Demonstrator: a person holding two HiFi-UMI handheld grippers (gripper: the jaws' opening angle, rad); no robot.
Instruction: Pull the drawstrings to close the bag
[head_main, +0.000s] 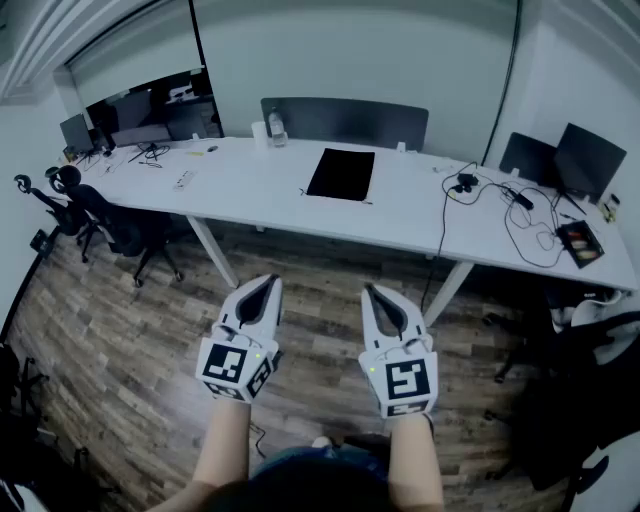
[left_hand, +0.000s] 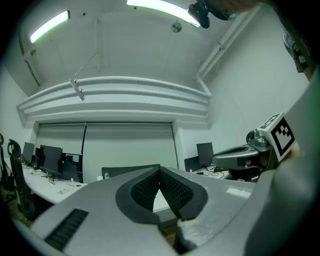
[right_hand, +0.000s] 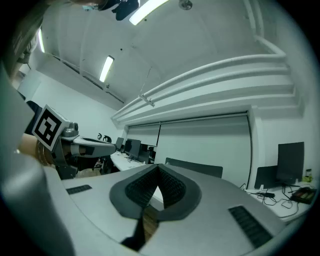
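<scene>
A flat black bag (head_main: 341, 174) lies on the long white table (head_main: 250, 185), near its middle; its drawstrings are too small to make out. Both grippers hang over the wooden floor, well short of the table and pointing toward it. My left gripper (head_main: 272, 281) is shut with nothing between its jaws, and its dark pads meet at the tip (left_hand: 160, 170). My right gripper (head_main: 368, 290) is likewise shut and empty, pads together (right_hand: 159, 168). Each gripper view looks upward at walls and ceiling and shows the other gripper at its side.
A grey partition (head_main: 345, 122) and a bottle (head_main: 277, 128) stand at the table's far edge. Cables (head_main: 520, 215) and dark monitors (head_main: 588, 158) occupy its right end. Office chairs (head_main: 120, 232) sit at the left. Slanted table legs (head_main: 212, 250) reach the floor ahead.
</scene>
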